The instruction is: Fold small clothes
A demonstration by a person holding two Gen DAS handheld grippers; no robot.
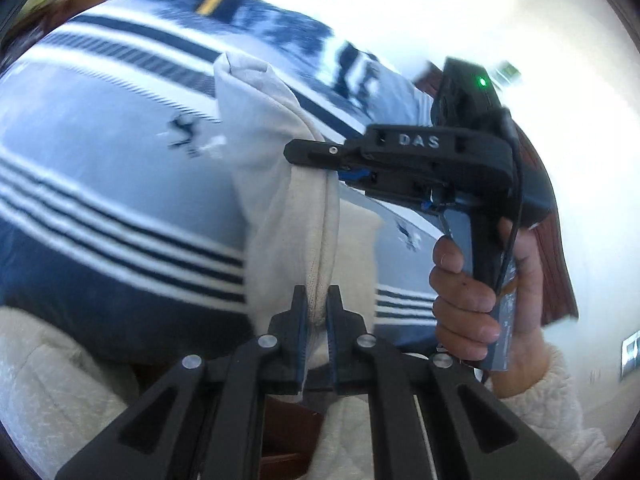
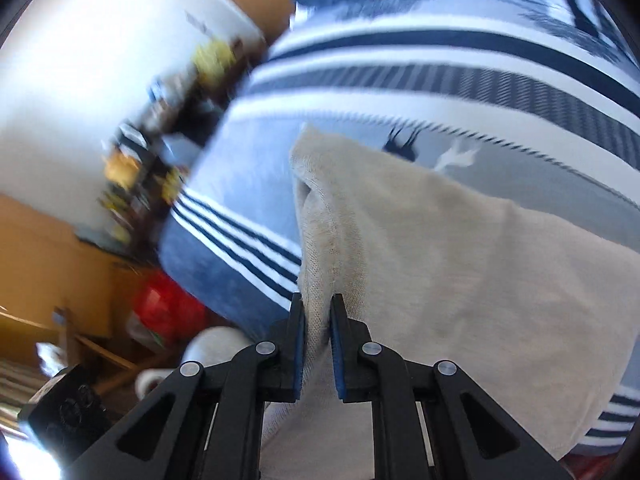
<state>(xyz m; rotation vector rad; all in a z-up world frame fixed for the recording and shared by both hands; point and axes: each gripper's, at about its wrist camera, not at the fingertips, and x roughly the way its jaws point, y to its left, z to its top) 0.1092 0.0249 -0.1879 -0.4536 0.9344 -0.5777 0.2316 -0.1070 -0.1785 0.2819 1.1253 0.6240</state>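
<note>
Behind hangs a striped blanket (image 1: pixel 100 184); left gripper (image 1: pixel 317 312) and right gripper (image 2: pixel 317 320) each clamp the cream garment (image 2: pixel 440 248), stretched between them.

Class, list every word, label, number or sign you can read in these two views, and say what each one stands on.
"DAS": raised letters on the right gripper, seen from the left wrist.
Dark blocky marks on the striped blanket: too blurred to read.
Right wrist view: shelf items blurred; nothing readable.
</note>
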